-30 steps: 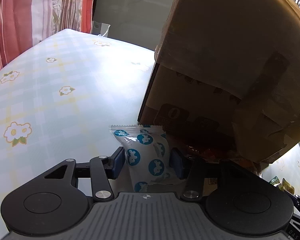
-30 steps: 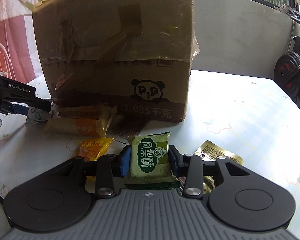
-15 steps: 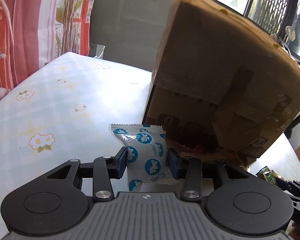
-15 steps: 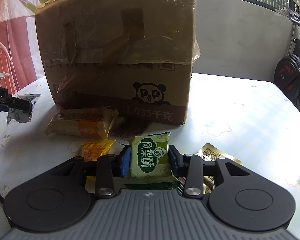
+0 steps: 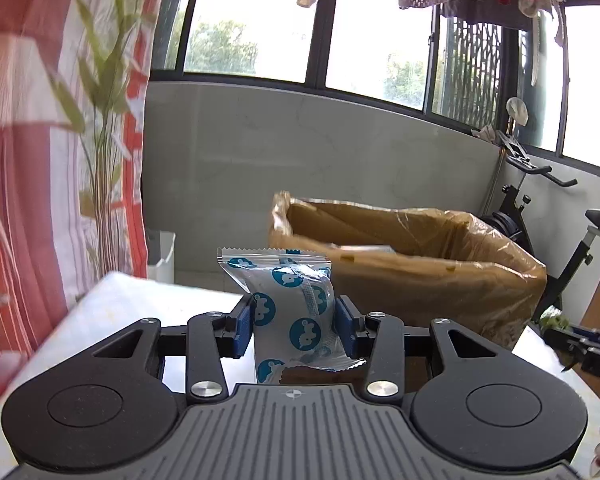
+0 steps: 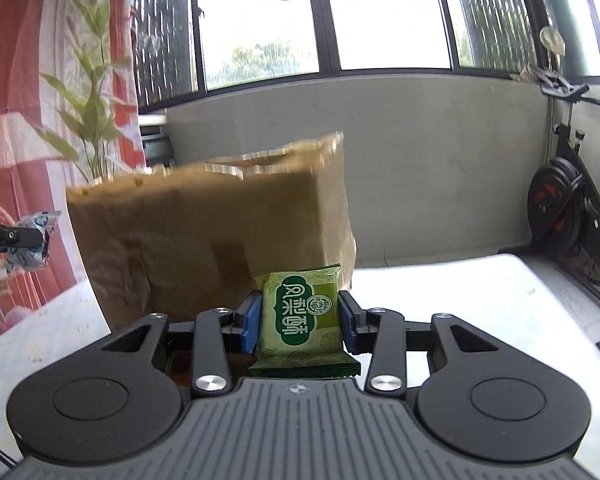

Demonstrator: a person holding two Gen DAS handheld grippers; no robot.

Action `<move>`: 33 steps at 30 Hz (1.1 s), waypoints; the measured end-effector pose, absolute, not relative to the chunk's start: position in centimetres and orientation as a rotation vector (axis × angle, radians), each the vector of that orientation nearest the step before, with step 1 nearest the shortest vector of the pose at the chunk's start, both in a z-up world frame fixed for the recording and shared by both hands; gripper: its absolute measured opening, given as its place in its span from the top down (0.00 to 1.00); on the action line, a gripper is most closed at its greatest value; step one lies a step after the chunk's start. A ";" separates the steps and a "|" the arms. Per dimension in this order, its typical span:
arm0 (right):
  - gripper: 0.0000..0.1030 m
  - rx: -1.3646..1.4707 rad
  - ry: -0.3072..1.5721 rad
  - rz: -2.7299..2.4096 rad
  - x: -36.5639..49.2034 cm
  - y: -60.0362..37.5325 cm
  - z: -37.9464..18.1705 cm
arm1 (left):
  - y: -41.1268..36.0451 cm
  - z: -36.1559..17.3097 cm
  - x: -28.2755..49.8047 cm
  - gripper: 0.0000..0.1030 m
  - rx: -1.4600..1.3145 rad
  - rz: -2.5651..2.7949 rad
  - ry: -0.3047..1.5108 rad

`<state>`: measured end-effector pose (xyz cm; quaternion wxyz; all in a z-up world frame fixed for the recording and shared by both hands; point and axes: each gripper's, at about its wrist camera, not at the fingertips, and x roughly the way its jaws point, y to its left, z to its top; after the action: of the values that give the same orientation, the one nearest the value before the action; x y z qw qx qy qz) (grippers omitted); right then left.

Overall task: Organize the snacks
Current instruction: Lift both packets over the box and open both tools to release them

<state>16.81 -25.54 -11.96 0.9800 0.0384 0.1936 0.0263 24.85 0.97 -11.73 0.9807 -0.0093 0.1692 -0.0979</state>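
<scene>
Two snack packets are off the table, one in each gripper. In my left wrist view the left gripper [image 5: 294, 322] has its blue pads pressed against the sides of a white packet with blue round prints [image 5: 290, 308], which stands upright between them, its crimped top edge just above centre frame. This gripper's jaws have been closing a little further on the packet, and it sits clamped between them. Behind it, centre right, I see the cardboard box [image 5: 412, 264] from above its rim: the top is open, with a clear plastic liner folded over the edge. At the far right edge a dark piece of the right gripper [image 5: 588, 344] pokes in.

My right wrist view gives me what the left cannot: the right gripper [image 6: 298, 320] pinches a green packet with white lettering [image 6: 300, 314] between its pads, narrowly spread, the packet upright at lower centre. From here the box [image 6: 204, 232] shows only its blurred outer wall, so I cannot see inside. At the left edge, mid-height, the left gripper [image 6: 24, 240] appears from the side with the white packet [image 6: 32, 240] in its grip, beside the box and apart from it. The table [image 6: 480, 304] with its pale cloth lies at lower right.
</scene>
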 end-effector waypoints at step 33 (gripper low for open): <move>0.38 0.044 0.318 0.063 22.0 -24.4 -8.6 | -1.9 -10.0 31.3 0.26 -0.017 -0.303 0.366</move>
<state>21.97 -24.39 -8.56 0.9866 0.0220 0.1585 0.0312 31.34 -1.87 -10.02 0.9719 -0.0082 0.1815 -0.1500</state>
